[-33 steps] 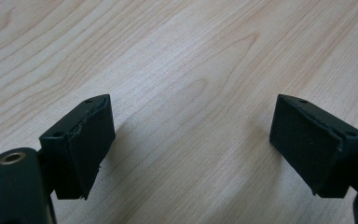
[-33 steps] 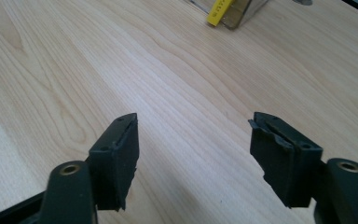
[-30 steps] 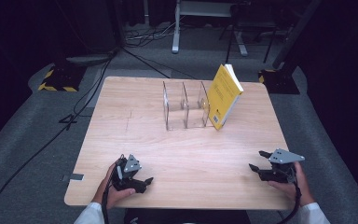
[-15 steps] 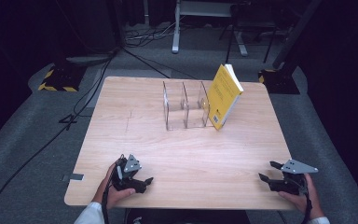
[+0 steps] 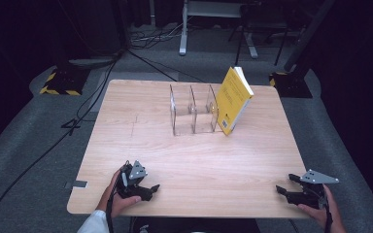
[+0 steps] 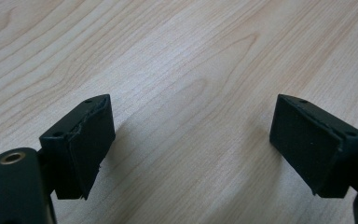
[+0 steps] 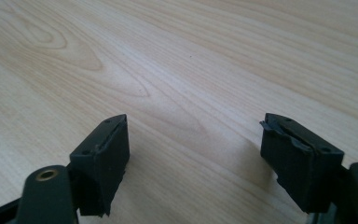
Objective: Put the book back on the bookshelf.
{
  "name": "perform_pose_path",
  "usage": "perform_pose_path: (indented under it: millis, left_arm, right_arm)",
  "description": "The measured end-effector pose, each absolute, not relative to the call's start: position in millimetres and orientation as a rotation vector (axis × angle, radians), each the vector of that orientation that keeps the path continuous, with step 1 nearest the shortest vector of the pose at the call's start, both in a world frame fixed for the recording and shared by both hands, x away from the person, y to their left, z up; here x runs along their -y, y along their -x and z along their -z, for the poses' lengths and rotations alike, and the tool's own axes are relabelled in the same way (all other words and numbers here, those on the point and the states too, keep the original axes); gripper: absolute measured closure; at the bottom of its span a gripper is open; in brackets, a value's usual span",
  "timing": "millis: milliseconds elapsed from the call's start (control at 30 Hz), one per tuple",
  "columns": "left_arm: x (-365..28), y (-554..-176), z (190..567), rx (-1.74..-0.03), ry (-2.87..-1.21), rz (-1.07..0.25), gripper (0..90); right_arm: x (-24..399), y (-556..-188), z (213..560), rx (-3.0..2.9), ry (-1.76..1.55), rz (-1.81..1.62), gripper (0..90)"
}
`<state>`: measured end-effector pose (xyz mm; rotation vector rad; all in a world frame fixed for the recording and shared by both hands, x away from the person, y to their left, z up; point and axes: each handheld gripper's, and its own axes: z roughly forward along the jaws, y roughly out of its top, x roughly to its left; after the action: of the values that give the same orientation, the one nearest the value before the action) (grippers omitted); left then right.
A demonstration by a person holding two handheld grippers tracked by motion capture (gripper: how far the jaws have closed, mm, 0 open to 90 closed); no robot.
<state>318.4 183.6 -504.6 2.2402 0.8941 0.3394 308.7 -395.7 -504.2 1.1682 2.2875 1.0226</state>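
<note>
Both my grippers rest low at near table [image 5: 189,160] edge. Left gripper [image 5: 148,188] near-left, jaws spread, nothing between. Right gripper [image 5: 286,187] near-right, jaws just opening wider, empty over bare wood. Yellow book [image 5: 233,99] stands tilted far right, leaning on clear divider rack [image 5: 193,109], probably beside end slot, not in it. Both well apart from book; looks like parked pose.

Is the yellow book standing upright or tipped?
Tipped: the book stands on its bottom edge and leans against the right end of the clear rack.
</note>
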Motion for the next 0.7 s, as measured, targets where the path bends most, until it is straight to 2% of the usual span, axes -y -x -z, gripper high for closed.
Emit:
perform_pose_path:
  millis: [700]
  left_arm:
    - [-182.8, -319.8, 504.9, -0.891, -2.236, -0.335, 14.0]
  right_arm:
    - [394.9, -307.9, 504.4, -2.279, -1.178, -1.015, 23.2]
